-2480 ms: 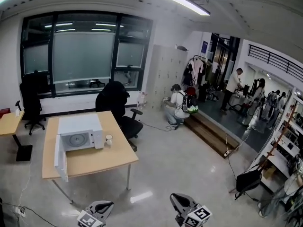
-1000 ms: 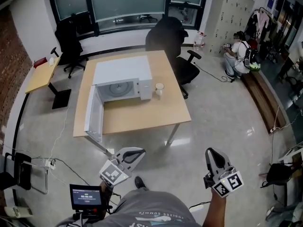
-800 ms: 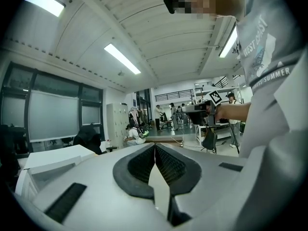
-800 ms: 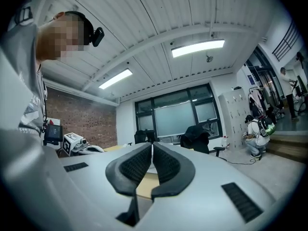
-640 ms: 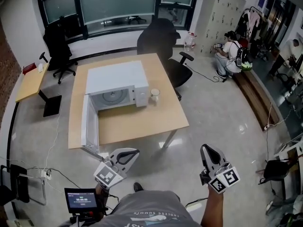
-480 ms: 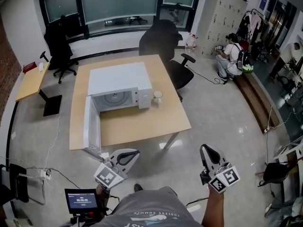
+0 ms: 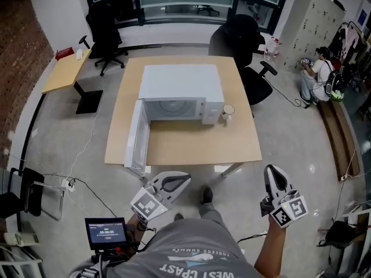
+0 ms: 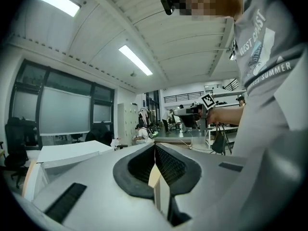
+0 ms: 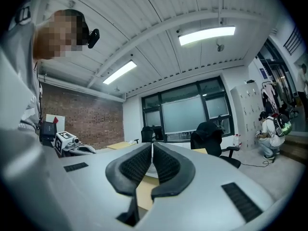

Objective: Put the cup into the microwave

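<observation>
Brickwork (image 7: 20, 45) fills the far left of the head view, and at its 3 o'clock a smaller surface (image 7: 65, 71) stands with a black office chair (image 7: 107, 16) at its 1 o'clock. Low in the frame a small lit screen (image 7: 106, 231) sits beside the person's grey shirt (image 7: 197, 253). At the screen's 2 o'clock the left hand-held gripper (image 7: 183, 179) hangs above the floor, short of the near edge of the main surface (image 7: 191, 149). Its own view shows the two ribbed pads pressed together at the tip with nothing between them. On the main surface stands a white microwave (image 7: 181, 81). Its door (image 7: 138, 138) is swung wide from the left hinge toward 7 o'clock, and the cavity (image 7: 173, 109) faces the person with the turntable visible. The cup (image 7: 228, 112) stands upright at the microwave's 3 o'clock, just beside the control panel, outside the cavity and well apart from both hand-held grippers. The right hand-held gripper (image 7: 273, 171) hangs at the cup's 5 o'clock, past the main surface's near right corner, and its pads also meet, pinching nothing. A second black chair (image 7: 246, 36) stands at the main surface's 1 o'clock, and farther right a crouching person (image 7: 320, 68) is beside a low wooden step (image 7: 339, 138)
</observation>
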{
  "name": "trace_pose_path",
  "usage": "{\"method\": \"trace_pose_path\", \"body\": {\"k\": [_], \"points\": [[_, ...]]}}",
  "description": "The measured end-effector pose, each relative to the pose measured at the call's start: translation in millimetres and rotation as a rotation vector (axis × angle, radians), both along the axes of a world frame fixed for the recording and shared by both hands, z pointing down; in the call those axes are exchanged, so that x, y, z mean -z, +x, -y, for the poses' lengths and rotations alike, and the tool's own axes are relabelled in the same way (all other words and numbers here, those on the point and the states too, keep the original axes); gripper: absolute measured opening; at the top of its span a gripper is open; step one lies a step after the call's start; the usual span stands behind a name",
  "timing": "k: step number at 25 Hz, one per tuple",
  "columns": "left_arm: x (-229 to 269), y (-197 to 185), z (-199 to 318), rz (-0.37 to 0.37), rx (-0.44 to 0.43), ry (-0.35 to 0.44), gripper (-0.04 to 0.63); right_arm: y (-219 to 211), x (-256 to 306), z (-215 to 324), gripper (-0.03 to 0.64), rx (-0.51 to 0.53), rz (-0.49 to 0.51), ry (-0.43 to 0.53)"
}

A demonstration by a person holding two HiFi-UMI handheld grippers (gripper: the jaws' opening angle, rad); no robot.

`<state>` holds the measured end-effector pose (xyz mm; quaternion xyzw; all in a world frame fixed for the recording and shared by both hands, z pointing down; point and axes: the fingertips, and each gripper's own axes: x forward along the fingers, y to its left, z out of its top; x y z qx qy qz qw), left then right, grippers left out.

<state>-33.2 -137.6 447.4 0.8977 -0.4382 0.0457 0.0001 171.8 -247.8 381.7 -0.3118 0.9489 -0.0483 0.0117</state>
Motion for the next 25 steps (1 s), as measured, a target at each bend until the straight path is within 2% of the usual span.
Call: {"method": "trace_pose_path", "body": {"k": [4,8,11,15,22,24,25], "points": [[-1,-14,20,0.015,0.045,-0.011,0.021,-22,-8,39,0.02,0.044,-0.005,-0.015],[-2,-24,62,0.014,0.094,-0.033,0.021,-38,-26,102,0.021,0.071,-0.026,-0.041],[-4,-30,91,0.031,0.128,-0.042,0.021,-51,-44,150,0.021,0.082,-0.057,-0.064],[-5,-40,121,0.017,0.183,-0.061,0.021,-68,-76,214,0.021,0.067,-0.117,-0.098],[-46,-51,179,0.027,0.291,-0.137,0.021,-102,-204,333,0.025,0.091,-0.234,-0.256],[-51,-58,182,0.008,0.329,-0.171,0.021,-115,-239,351,0.055,0.093,-0.284,-0.316],[-53,-61,183,0.003,0.342,-0.186,0.021,-121,-256,357,0.092,0.093,-0.306,-0.348]]}}
